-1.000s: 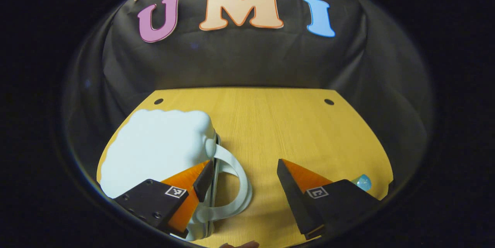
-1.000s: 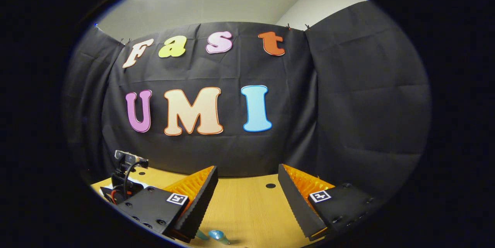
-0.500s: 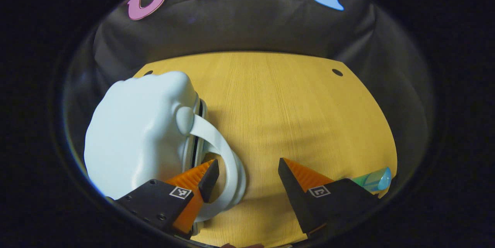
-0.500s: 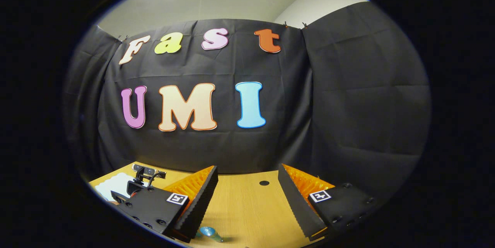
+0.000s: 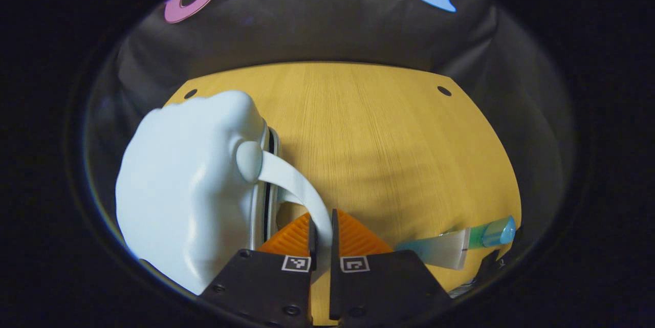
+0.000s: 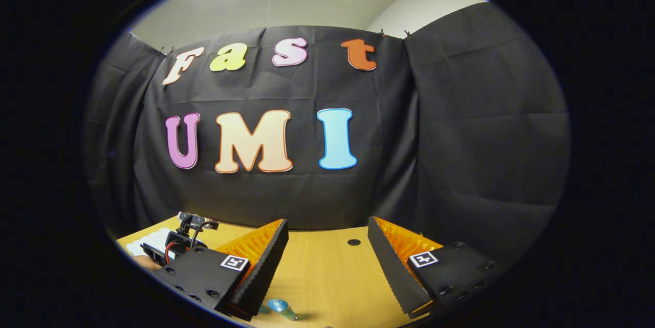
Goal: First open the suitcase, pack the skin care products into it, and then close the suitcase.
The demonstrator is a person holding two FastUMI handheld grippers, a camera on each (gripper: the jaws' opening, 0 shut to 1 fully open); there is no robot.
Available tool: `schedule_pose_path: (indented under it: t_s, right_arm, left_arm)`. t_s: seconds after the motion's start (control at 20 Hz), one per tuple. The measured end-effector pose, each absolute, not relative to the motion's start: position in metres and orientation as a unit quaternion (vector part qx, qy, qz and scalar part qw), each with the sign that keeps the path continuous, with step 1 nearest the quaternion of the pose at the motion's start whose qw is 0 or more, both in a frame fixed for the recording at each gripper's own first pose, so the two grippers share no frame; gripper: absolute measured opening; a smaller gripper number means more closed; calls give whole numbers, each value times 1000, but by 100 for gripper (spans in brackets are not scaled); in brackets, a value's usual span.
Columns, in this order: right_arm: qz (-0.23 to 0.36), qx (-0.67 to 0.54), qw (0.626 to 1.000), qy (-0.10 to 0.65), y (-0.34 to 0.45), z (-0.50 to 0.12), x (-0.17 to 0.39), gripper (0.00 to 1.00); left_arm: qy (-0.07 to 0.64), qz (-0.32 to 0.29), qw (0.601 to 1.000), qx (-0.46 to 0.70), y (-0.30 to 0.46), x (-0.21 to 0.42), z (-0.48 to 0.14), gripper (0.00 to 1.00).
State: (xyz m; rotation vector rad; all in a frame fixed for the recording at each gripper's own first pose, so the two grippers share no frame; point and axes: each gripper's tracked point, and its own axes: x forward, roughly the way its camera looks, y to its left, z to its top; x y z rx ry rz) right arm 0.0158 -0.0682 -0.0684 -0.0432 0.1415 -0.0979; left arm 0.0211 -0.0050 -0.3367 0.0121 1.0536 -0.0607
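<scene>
Your left gripper (image 5: 321, 233) is clamped on the suitcase (image 5: 189, 195) handle (image 5: 299, 187), just right of the shell. Your right gripper (image 6: 327, 261) hangs level over the table (image 6: 327, 277), fingers spread wide, well right of the suitcase.

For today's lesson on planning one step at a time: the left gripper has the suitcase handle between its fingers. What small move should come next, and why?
Probably lift or pull the handle gently with the left gripper to start parting the halves of the pale suitcase. Both fingers are closed on the strap, the case looks closed, and the tube lies unpacked on the table. The right gripper hangs open, apart.
</scene>
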Motion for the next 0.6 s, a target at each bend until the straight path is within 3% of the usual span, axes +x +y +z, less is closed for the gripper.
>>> schedule_pose_path:
  t_s: [0.25, 0.6]
  right_arm:
    - [-11, -21, 997, 69, -38, -73, 19, 98]
    - [32, -3, 997, 67, 3, -75, 24, 98]
  left_arm:
    - [457, -55, 887, 20, -9, 21, -292, 4]
    - [383, -22, 923, 40, 21, 27, -232, 3]
